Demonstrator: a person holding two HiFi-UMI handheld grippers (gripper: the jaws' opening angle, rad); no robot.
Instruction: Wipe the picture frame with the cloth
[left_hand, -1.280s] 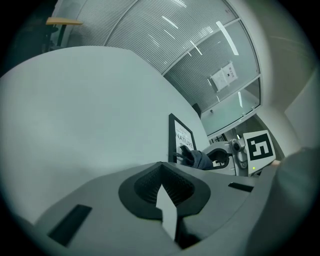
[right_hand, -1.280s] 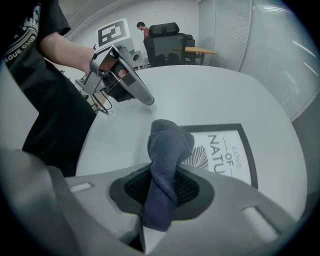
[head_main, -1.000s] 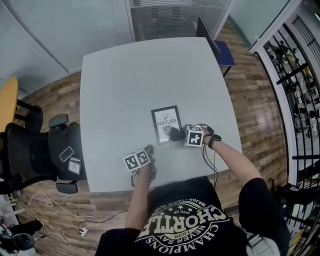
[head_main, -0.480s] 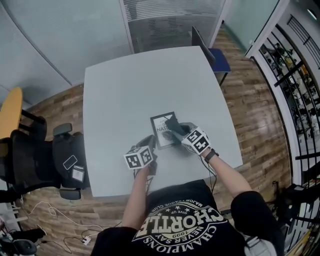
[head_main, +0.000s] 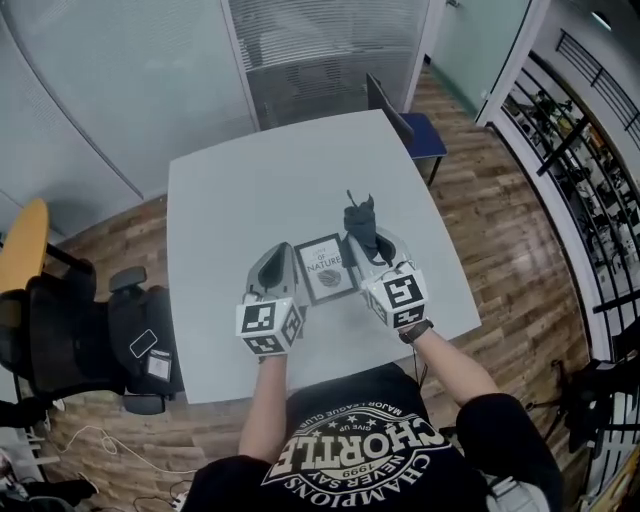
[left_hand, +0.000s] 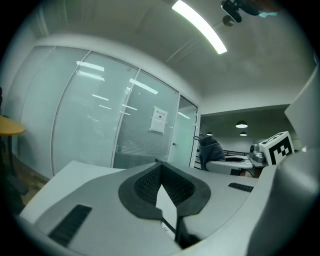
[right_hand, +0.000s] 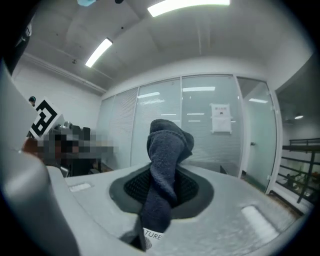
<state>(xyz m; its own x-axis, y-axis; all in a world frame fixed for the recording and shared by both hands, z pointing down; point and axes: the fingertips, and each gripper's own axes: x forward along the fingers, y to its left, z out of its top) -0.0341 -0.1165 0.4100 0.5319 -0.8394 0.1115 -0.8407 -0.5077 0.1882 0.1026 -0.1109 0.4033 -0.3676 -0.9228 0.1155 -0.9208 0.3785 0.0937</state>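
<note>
The black picture frame with a white print lies on the grey table, between my two grippers. My right gripper is shut on the dark grey cloth, which sticks up past the jaw tips at the frame's far right corner. In the right gripper view the cloth fills the jaws of that gripper, and a strip of the frame's print shows below. My left gripper stands at the frame's left edge. Its jaw tips touch with nothing between them.
A black office chair stands off the table's left side. A blue chair is at the far right corner, and a yellow table edge at far left. Glass walls lie beyond; a railing runs along the right.
The right gripper has lifted the cloth from the frame's near right side to its far right corner. The left gripper has moved forward from the table's near edge to the frame's left edge.
</note>
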